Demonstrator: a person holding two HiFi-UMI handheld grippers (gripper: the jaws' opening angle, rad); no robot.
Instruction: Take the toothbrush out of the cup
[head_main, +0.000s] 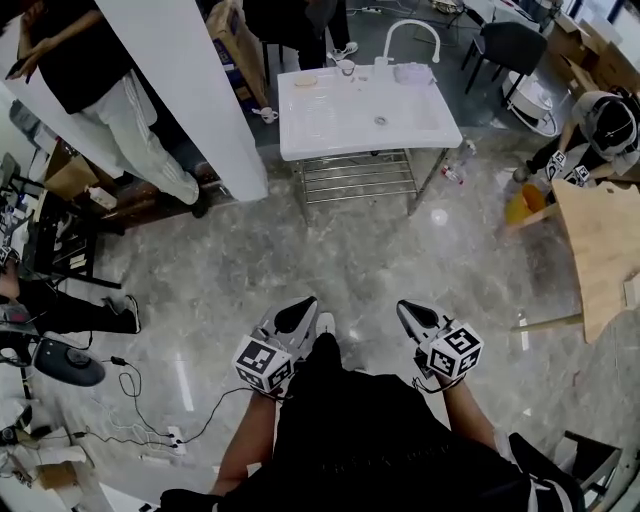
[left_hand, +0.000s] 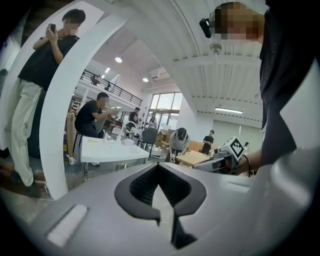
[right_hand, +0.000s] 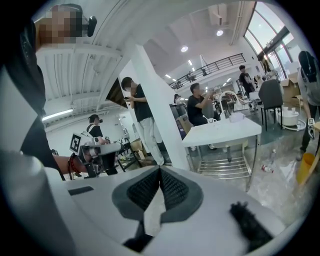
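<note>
White table (head_main: 300, 148) with a sunk basin is seen well ahead of both claws, across a stretch of grey stone floor (head_main: 240, 270). On its far edge, near the curved tap (head_main: 412, 30), a small pale cup (head_main: 346, 68) is made out. The cup is placed straight ahead, roughly between the lines along which the two claws are pointed, so neither hand is judged clearly nearer. The left claw (head_main: 299, 314) is shown closed, its ribbed pads pressed together with nothing between them; the right claw (head_main: 409, 313) is likewise closed and empty. Both are held close before the person's body and pointed toward the table. The toothbrush is presumed to stand in that cup, but it is too small to be told apart here, so its long axis and colour cannot be given; an upright handle above the rim is to be expected, for which the jaws would first have to be opened
</note>
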